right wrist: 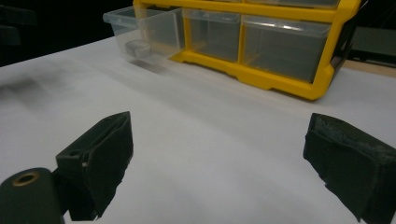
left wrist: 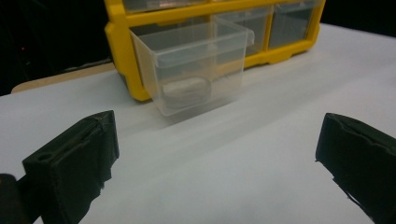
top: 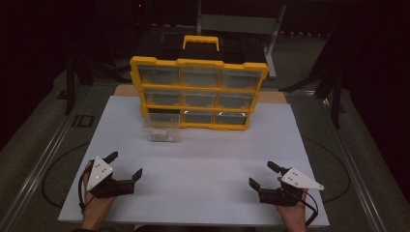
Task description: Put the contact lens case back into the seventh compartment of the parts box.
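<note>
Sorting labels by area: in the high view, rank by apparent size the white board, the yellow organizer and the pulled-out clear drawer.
1. white board
2. yellow organizer
3. clear drawer, clearly the smallest

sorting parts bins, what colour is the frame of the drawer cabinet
Yellow, with a black top; the drawer cabinet frame shows best in the high view.

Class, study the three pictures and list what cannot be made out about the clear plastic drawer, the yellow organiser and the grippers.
- Pale round object inside the clear plastic drawer: left gripper view, blurred by the cloudy wall; its kind is unclear.
- Contents of the yellow drawer organiser: high view, drawer fronts too dim and small.
- Organiser's upper rows: both gripper views, cut off by the top edge.
- Open left gripper and open right gripper: jaws cut off by the bottom edge.
</note>
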The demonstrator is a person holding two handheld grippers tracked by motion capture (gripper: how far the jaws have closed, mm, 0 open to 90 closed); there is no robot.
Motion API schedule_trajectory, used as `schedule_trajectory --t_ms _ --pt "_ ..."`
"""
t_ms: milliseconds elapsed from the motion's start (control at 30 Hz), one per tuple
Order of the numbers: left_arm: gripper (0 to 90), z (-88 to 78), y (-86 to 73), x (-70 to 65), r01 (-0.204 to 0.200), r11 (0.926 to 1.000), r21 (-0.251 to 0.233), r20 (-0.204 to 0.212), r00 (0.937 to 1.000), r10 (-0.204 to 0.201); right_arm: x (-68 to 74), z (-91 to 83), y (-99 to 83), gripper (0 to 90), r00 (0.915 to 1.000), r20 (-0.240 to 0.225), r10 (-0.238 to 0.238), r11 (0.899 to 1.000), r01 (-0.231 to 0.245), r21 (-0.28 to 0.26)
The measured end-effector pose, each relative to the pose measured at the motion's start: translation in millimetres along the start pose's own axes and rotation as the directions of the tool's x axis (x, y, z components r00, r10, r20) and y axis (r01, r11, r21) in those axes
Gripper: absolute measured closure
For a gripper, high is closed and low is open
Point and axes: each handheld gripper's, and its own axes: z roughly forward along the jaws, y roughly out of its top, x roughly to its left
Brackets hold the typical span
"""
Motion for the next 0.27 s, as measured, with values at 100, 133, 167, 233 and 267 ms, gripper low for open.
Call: schedule_trajectory --t_ms 100,133,167,233,267 --pt "0.4 -1.9 -0.3 3.5 0.009 0.9999 -0.010 -0.004 1.0000 -0.009 -4.0 6.6 0.8 8.3 1.0000 0.008 -0.004 1.000 0.004 0.000" --pt "0.4 -1.9 -0.3 3.5 0.009 0.9999 -0.010 -0.004 1.0000 -0.009 -4.0 6.6 0.8 8.3 1.0000 0.008 -0.004 1.000 0.004 0.000" --pt "0.4 -2.6 -0.5 4.8 0.007 0.9999 -0.012 -0.020 0.9998 -0.007 -3.2 7.2 -1.1 8.4 0.9998 0.014 -0.012 1.000 0.012 0.010" --pt "0.4 -3.1 -0.5 6.4 0.011 0.9998 -0.017 -0.026 0.9996 -0.011 -1.8 5.6 -3.4 8.3 0.9998 0.014 -0.014 1.000 0.013 0.012" --pt "0.4 -3.1 -0.5 6.4 0.011 0.9998 -0.017 -0.026 0.9996 -0.011 -1.8 5.6 -3.4 8.3 0.9998 0.014 -0.014 1.000 0.013 0.012"
